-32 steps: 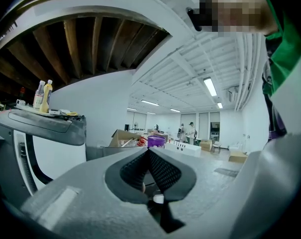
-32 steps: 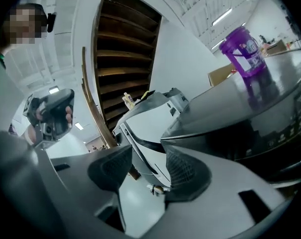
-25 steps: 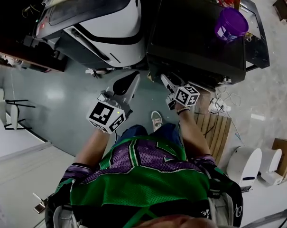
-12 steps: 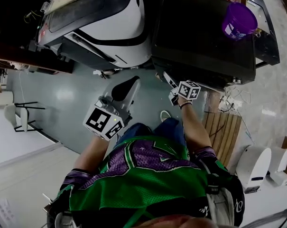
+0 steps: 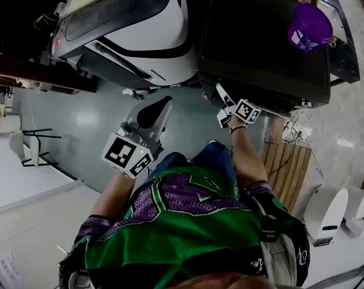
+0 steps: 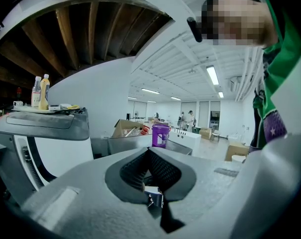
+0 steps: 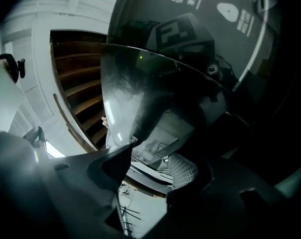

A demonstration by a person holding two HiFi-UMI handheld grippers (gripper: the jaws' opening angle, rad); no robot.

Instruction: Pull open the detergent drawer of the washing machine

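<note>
A black machine (image 5: 260, 47) with a glossy top stands at the upper right of the head view, next to a white and grey machine (image 5: 157, 35). I cannot make out a detergent drawer in any view. My right gripper (image 5: 221, 93) reaches level at the black machine's front upper edge. In the right gripper view its jaws (image 7: 150, 166) stand apart and have just been opening, with nothing pressed between them; a dark glossy curved panel (image 7: 200, 59) fills the view ahead. My left gripper (image 5: 165, 103) hangs over the floor between the machines, shut and empty (image 6: 149, 152).
A purple cup (image 5: 309, 26) stands on the black machine's top. Bottles (image 6: 41, 91) sit on the white machine. A wooden pallet (image 5: 281, 161) and loose cables (image 5: 296, 125) lie on the floor to the right, with white bins (image 5: 326, 206) beyond.
My right gripper has shifted right toward the black machine's front and rolled, its marker cube now showing a different face. The left gripper has hardly moved.
</note>
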